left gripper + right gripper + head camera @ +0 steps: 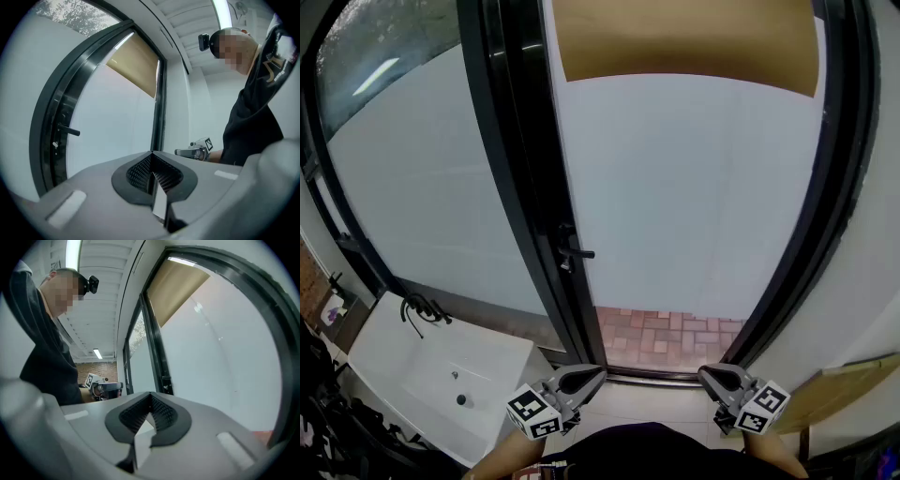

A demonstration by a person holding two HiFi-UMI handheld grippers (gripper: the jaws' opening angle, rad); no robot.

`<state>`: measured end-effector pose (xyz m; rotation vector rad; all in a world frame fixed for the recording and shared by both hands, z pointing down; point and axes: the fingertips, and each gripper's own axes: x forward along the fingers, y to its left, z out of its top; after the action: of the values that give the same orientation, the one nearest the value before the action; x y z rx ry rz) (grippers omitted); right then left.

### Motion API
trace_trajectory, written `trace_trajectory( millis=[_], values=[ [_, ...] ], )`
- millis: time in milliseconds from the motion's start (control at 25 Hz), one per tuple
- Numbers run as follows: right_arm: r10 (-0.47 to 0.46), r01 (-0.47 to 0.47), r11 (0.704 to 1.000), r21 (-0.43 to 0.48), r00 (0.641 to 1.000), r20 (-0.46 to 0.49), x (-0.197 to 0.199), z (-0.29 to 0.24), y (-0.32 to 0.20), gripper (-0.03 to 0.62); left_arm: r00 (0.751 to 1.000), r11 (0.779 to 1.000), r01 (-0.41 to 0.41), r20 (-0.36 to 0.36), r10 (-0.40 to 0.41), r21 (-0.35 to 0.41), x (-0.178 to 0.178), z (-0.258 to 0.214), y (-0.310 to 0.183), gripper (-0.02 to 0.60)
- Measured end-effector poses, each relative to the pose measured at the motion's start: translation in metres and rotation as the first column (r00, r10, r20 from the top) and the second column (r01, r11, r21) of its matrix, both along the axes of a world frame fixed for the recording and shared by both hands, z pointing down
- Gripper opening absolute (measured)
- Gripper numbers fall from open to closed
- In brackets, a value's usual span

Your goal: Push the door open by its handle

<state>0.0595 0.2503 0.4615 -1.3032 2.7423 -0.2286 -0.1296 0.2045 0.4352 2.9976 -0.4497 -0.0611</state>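
Both grippers, left [592, 375] & right [707, 374], have jaws pressed together on nothing, low & well short of the handle [578, 253] at the door [694, 187]'s left edge; risk IMO: a closed tip skids off that thin lever, hits glass, door stays put.

Pale floor tile [639, 401] just inside the door [694, 187]; red brick paving [667, 336] just beyond it; white basin unit [441, 367] standing left of it.

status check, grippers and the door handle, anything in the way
Left gripper shut, empty; right gripper shut, empty. Door handle untouched, both grippers held low, short of it. Nothing between them and the handle.
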Motion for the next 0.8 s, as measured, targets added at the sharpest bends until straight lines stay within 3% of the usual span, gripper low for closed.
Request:
trace_trajectory(
  millis=[200,360,480,640,800],
  values=[
    [-0.004,0.004,1.0,0.014,1.0,0.004,0.039,0.0,0.008,0.0,0.999,0.999,0.015,0.044,-0.017,0.043,0.037,-0.009,-0.005,0.0],
    [-0.03,0.03,1.0,-0.001,0.999,0.01,0.068,0.007,0.014,0.0,0.986,0.99,0.056,0.149,-0.076,0.132,0.064,-0.005,-0.013,0.0],
    [-0.055,0.055,0.998,-0.019,0.998,0.026,0.084,0.013,0.013,0.0,0.976,0.986,0.086,0.189,-0.112,0.14,0.079,-0.005,-0.021,0.0],
    [-0.076,0.077,0.996,-0.033,0.996,0.042,0.088,0.019,-0.004,0.0,0.964,0.982,0.122,0.218,-0.152,0.143,0.082,-0.008,-0.045,0.0],
    [-0.091,0.091,0.995,-0.041,0.996,0.022,0.07,0.023,-0.038,0.0,0.96,0.976,0.135,0.223,-0.172,0.173,0.062,-0.01,-0.093,0.005]
  ],
)
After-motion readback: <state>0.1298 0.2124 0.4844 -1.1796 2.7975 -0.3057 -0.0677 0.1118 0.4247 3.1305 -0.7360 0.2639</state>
